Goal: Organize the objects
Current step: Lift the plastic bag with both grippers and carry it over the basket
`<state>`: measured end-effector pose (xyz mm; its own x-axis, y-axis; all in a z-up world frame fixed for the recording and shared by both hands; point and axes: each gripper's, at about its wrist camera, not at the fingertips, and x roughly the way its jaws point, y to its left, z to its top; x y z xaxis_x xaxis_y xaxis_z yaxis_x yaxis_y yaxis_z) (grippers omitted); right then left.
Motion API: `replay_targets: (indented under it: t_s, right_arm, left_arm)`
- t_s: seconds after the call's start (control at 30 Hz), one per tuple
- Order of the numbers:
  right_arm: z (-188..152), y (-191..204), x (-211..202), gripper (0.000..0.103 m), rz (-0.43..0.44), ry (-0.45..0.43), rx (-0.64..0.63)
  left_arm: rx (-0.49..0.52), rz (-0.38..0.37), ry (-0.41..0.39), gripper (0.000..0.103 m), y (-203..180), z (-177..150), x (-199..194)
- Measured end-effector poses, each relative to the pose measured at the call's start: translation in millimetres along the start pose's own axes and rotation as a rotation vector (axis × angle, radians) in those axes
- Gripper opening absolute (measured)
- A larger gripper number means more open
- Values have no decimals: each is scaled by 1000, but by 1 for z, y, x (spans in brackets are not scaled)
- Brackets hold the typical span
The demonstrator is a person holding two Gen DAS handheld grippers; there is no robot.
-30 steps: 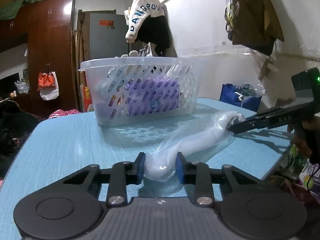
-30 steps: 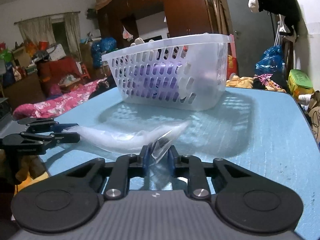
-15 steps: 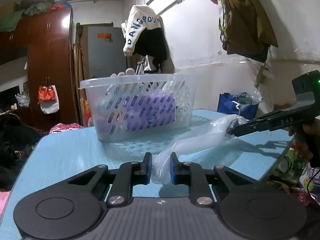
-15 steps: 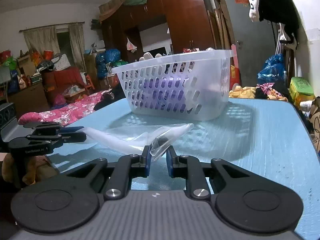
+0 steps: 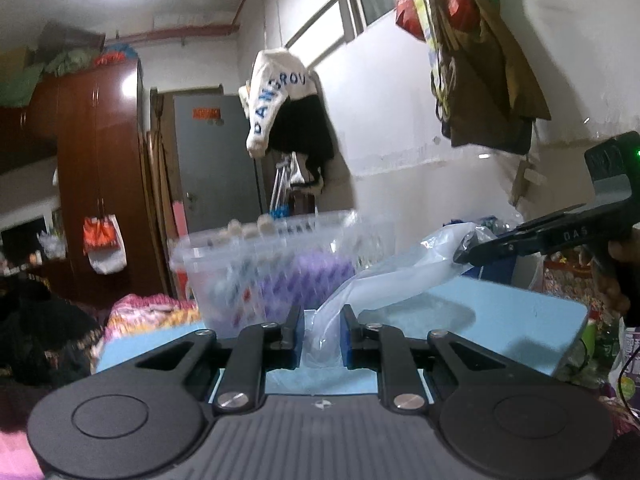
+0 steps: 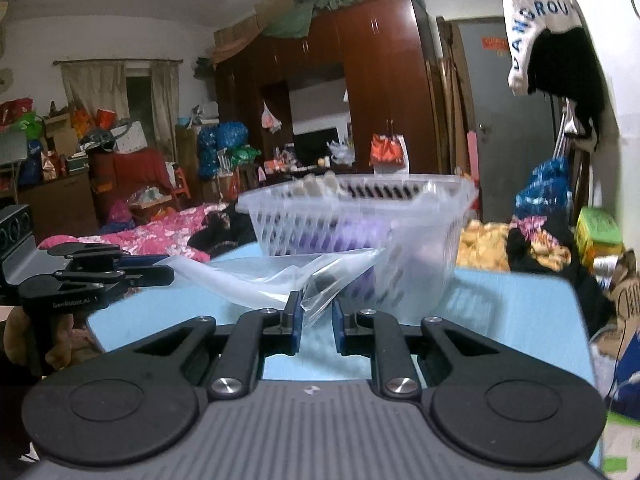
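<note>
Crumpled clear plastic bag (image 5: 384,280), long and limp, hangs stretched between both grippers, above the pale blue worktop (image 5: 500,312). Left gripper (image 5: 322,338) is clamped on one end of it; right gripper (image 6: 316,322) is clamped on the other end, a folded corner showing between its blue pads. In the left wrist view the right gripper comes in at 3 o'clock, its closed tips pinching the bag's far end.

Long axis: runs gripper to gripper, roughly level, sagging slightly mid-span. From the left wrist view it points from 6 o'clock up toward 2 o'clock; from the right wrist view it trails off toward 9 o'clock, where the left gripper holds it.

White slotted plastic basket (image 6: 360,236) stands on the worktop at 12 o'clock in both views, just beyond the bag. Purple item (image 6: 356,236) and some pale rounded things are inside; details blurred.

Step in hand, as I judge it: carrying the bag, lifted off the worktop, toward the basket. Next move likely calls for both grippers to travel together over the basket rim, keeping the span taut enough to clear it, then letting go above the opening. Limp film may cling to a pad on letting go.
</note>
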<state>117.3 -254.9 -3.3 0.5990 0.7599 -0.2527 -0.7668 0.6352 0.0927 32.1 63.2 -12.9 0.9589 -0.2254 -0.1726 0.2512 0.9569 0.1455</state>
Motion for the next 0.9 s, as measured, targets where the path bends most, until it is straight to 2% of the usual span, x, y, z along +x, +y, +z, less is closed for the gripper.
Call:
replay_targets:
  t_s: [0.2, 0.43, 0.6, 0.9]
  right_arm:
    - [50, -5, 15, 17, -25, -36, -51]
    - [95, -28, 52, 17, -44, -52, -55]
    - [102, -43, 84, 16, -78, -26, -34]
    - [93, -64, 111, 16, -118, 17, 8]
  left_arm:
    - [56, 32, -47, 21, 12, 45, 12]
    - [95, 81, -64, 21, 35, 91, 50]
    - [100, 110, -34, 21, 52, 107, 88]
    - [60, 139, 42, 22, 67, 105, 141]
